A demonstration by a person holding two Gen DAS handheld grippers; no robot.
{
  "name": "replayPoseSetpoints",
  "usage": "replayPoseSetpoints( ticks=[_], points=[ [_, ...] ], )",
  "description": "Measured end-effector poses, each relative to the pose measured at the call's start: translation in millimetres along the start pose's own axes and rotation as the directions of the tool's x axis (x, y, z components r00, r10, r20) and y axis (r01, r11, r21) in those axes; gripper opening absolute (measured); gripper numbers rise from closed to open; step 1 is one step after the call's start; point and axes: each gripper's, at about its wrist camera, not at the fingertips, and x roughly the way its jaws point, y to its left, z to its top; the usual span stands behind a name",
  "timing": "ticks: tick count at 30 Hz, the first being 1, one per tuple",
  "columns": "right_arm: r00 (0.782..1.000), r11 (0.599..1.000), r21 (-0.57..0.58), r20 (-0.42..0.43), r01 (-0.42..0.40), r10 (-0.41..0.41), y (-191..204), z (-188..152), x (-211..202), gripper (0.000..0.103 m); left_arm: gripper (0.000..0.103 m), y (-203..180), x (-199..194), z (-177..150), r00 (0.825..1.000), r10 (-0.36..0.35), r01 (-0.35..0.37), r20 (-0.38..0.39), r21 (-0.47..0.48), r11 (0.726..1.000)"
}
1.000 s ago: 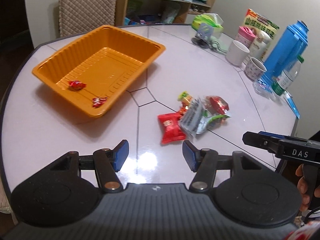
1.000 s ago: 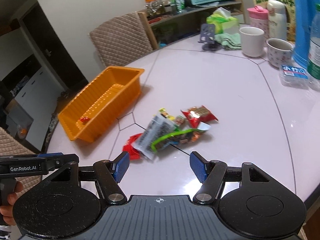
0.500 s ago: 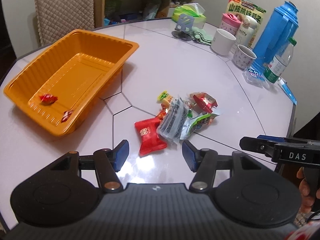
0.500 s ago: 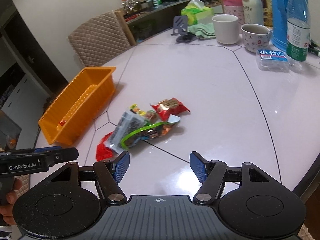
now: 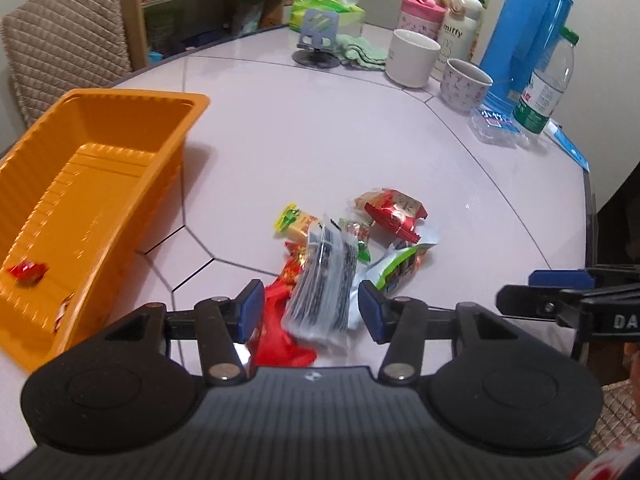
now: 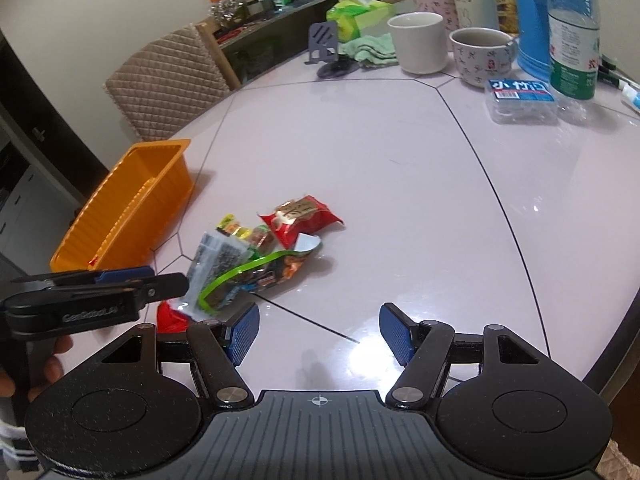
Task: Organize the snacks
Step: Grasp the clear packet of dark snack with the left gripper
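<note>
Blue pads on our left claw [image 5: 311, 307] have just been closing around a clear packet [image 5: 325, 280] and a red packet [image 5: 280, 330] on the bench [image 5: 320, 136], not visibly pressing either. Our right claw [image 6: 319, 335] hangs open and empty above bare bench. We count two mugs and one orange tray [image 5: 80, 184] beside the snack pile. Only the left view shows two red sweets [image 5: 27, 271] lying inside that tray.
</note>
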Motion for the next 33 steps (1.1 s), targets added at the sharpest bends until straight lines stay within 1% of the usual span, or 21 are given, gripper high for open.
replayPoseSetpoints(
  ticks=[7,9,10,11,16,21,26,29,33],
  points=[
    [1.000,0.999,0.029,-0.011,0.022,-0.021,-10,0,4,0.067,0.042,3,30,7,0.999,-0.021,0.022,-0.049,0.009,1.000],
    [1.000,0.999,0.033,-0.015,0.028,-0.028,-12,-1,5,0.067,0.039,3,35,8,0.998,-0.032,0.033,-0.056,0.006,0.999],
    [0.999,0.999,0.035,-0.017,0.031,-0.031,-13,0,6,0.067,0.034,2,36,8,0.997,-0.040,0.040,-0.061,0.003,0.999],
    [0.999,0.999,0.037,-0.019,0.034,-0.033,-14,-1,7,0.067,0.034,2,37,7,0.997,-0.043,0.043,-0.063,-0.001,0.999],
    [0.999,0.998,0.041,-0.027,0.036,-0.035,-15,-1,10,0.067,0.030,-6,34,5,0.999,-0.013,0.014,-0.051,0.017,1.000],
    [0.999,0.998,0.041,-0.031,0.038,-0.036,-13,1,13,0.067,0.023,-21,25,2,0.999,0.033,-0.030,-0.035,0.068,0.997],
    [0.999,0.999,0.039,-0.036,0.038,-0.036,-12,1,15,0.067,0.024,-21,28,4,0.999,0.021,-0.019,-0.045,0.047,0.999],
    [0.999,0.999,0.037,-0.040,0.037,-0.036,-11,0,17,0.067,0.028,-12,32,7,0.998,-0.014,0.014,-0.067,-0.004,1.000],
    [0.998,0.998,0.040,-0.045,0.040,-0.038,-11,-1,19,0.067,0.031,-6,41,8,0.995,-0.026,0.023,-0.092,-0.039,0.999]
  ],
)
